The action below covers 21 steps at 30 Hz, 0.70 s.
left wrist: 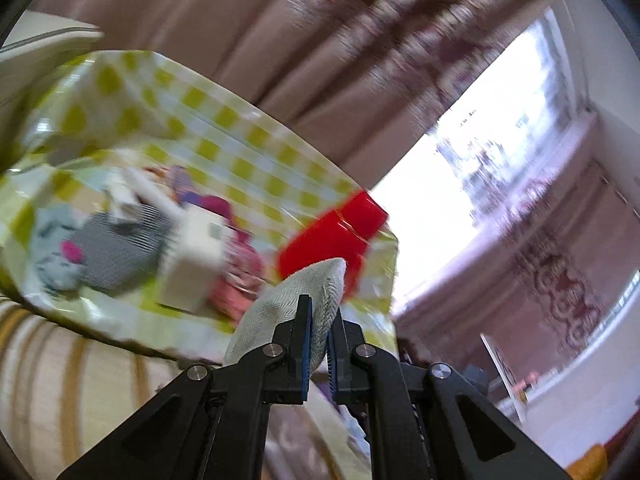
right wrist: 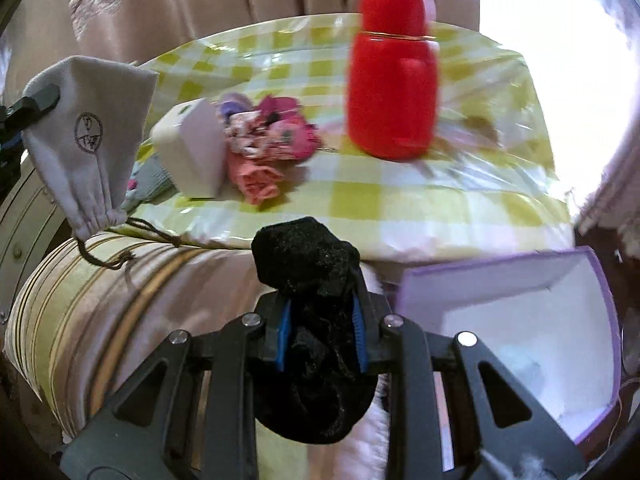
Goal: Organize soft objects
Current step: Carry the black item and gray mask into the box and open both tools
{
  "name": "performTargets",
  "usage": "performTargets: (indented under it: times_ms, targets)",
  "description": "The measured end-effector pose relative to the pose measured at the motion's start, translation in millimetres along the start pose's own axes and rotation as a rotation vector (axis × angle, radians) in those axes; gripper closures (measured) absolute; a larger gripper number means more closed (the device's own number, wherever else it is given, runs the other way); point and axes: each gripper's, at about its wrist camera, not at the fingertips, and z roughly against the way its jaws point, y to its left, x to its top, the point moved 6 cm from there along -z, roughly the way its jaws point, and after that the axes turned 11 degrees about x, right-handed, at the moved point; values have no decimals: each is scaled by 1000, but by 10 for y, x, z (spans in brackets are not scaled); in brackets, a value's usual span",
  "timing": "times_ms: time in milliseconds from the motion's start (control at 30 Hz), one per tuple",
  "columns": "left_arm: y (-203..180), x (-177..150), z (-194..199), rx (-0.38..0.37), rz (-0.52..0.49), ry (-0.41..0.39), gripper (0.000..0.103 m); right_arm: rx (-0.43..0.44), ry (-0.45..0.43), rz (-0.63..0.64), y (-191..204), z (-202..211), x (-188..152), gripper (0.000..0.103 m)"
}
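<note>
Nearest in the right wrist view, the right gripper (right wrist: 322, 330) has its fingers (right wrist: 285, 330) pinching a black fuzzy sock (right wrist: 316, 280), which bulges above the tips and hangs in a bundle below them. Just to its right lies an open lilac box (right wrist: 532, 320) with a white inside. Under and to the left of the gripper runs a striped cushion (right wrist: 100, 300), touching the edge of the bench (right wrist: 400, 200), which wears a glossy yellow-and-white checked cover. At the left of this view the left gripper holds up a pale grey drawstring pouch (right wrist: 88, 136), printed with a round emblem, its dark cord trailing onto the cushion. On the bench, a white box (right wrist: 192, 152) sits just beside a heap of pink and purple cloths (right wrist: 268, 136), and a red flask (right wrist: 392, 76) stands upright well to the right of them. In the left wrist view, the left gripper (left wrist: 320, 332) has its fingers (left wrist: 304, 344) pressed on the pouch's herringbone cloth; that view is blurred, but beyond the tips a grey striped cloth (left wrist: 120, 248) lies left of the white box. Farthest back hang beige curtains (right wrist: 240, 0) beside a bright window (left wrist: 460, 180).
</note>
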Motion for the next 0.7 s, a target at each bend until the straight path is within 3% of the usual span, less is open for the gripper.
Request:
performTargets:
  times_ms: [400,700]
  targets:
    - [-1285,-628,-345,-180,-192,174,96,-129,-76,-157,-962,677,-258,74]
    - [-1841,-969,-558,-257,-266,269,96,-225,-133,-221,-1410,1076,-311,70]
